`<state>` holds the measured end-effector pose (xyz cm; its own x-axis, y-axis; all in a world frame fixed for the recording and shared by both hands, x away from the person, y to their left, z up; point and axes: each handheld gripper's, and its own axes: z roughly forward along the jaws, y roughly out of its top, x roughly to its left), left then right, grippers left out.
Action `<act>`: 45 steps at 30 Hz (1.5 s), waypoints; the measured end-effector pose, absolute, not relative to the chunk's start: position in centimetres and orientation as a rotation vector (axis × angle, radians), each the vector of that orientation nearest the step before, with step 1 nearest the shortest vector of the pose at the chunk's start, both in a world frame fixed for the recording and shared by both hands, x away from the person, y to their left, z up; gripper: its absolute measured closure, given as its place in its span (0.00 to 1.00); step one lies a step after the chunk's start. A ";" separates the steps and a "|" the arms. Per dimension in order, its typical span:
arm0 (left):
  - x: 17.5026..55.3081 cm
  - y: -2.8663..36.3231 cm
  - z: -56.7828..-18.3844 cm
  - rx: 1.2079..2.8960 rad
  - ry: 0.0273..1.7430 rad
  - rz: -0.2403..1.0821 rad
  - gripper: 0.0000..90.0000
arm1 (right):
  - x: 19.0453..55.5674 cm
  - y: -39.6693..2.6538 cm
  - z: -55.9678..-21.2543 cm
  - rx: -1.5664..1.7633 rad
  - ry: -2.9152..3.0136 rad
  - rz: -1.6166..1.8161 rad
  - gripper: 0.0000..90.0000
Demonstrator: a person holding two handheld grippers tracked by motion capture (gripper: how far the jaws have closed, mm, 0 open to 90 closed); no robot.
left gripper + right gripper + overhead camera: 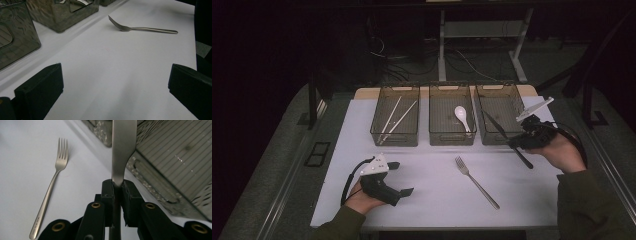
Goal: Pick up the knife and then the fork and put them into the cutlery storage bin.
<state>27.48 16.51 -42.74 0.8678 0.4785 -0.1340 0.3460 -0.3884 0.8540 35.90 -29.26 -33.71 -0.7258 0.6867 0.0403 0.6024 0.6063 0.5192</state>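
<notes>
Steel knife [123, 147] sits clamped in right tool [117, 185], pads pinching it near the handle, blade running up & away over the rightmost bin's [502, 107] front wall. Fork [476, 182] lies on white tabletop [427, 195] to that tool's left. Left tool [401, 178] gapes wide w/ nothing between, resting low on tabletop.

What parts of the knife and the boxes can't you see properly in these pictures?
- Knife: in the right gripper view its tip is cut off by the top edge, and the right gripper covers part of its handle.
- Chopsticks: in the high view, too small and dim to tell their material.
- Left bin: in the left gripper view, cut off by the left edge.
</notes>
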 end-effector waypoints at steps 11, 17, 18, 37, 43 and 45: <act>27.5 16.5 -42.7 2.015 0.594 0.162 0.00 | 39.7 -29.5 -30.9 1.147 2.588 0.759 0.89; 27.4 16.4 -42.7 2.011 0.594 0.160 0.00 | 42.0 -29.8 -29.5 1.193 2.534 0.749 0.89; 27.4 16.4 -42.7 2.013 0.592 0.160 0.00 | 42.4 -29.8 -29.3 1.198 2.524 0.745 0.89; 27.5 16.4 -42.8 2.015 0.586 0.150 0.00 | 48.6 -30.5 -32.9 1.401 2.444 0.672 0.89; 27.5 16.4 -42.8 2.017 0.582 0.151 0.00 | 49.0 -30.5 -35.1 1.441 2.461 0.637 0.89; 27.5 16.4 -42.7 2.016 0.582 0.152 0.00 | 49.1 -30.5 -35.8 1.454 2.470 0.624 0.89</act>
